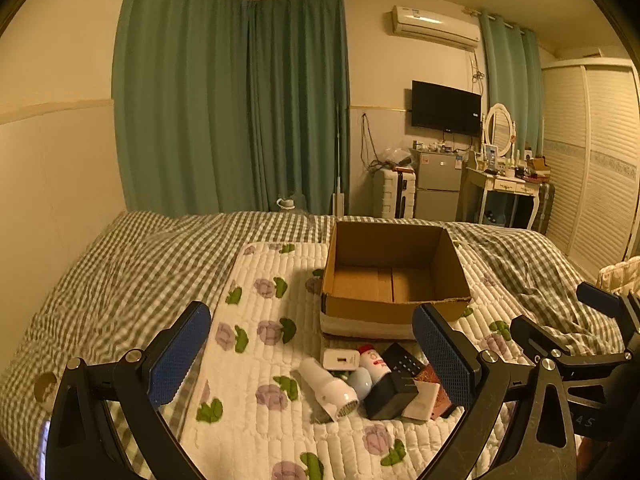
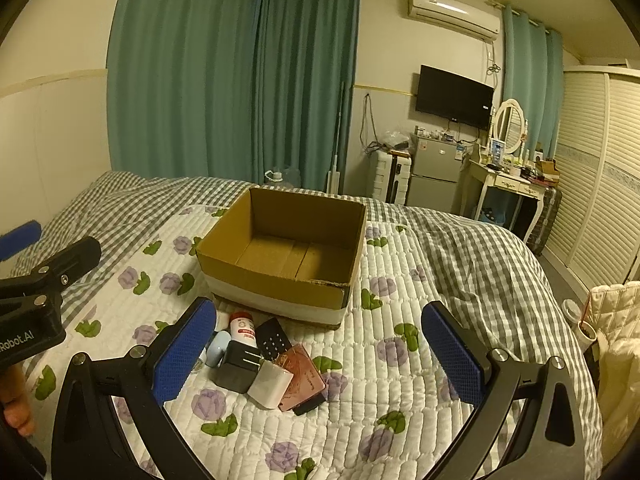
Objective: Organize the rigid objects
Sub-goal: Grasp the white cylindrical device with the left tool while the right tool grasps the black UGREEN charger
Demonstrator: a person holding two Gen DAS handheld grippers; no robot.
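An open, empty cardboard box (image 1: 452, 264) (image 2: 224, 240) stands on the floral quilt. In front of it lies a pile of small items: a white cylinder device (image 1: 328, 390), a white charger (image 1: 341, 359), a red-capped white bottle (image 1: 373, 361) (image 2: 242, 326), a black remote (image 1: 402, 360) (image 2: 273, 339), a black plug adapter (image 1: 390, 396) (image 2: 236, 366), a white adapter (image 2: 271, 384) and a pink card case (image 2: 302, 378). My left gripper (image 1: 312, 360) is open above the pile. My right gripper (image 2: 318, 354) is open just right of the pile. Both are empty.
The floral quilt (image 1: 260, 300) lies on a checked bedspread (image 1: 120, 272). Green curtains, a fridge (image 1: 438, 184), a dressing table (image 1: 504, 188) and a louvred wardrobe (image 1: 592, 160) stand beyond the bed. A cream padded item (image 2: 616, 344) is at the bed's right side.
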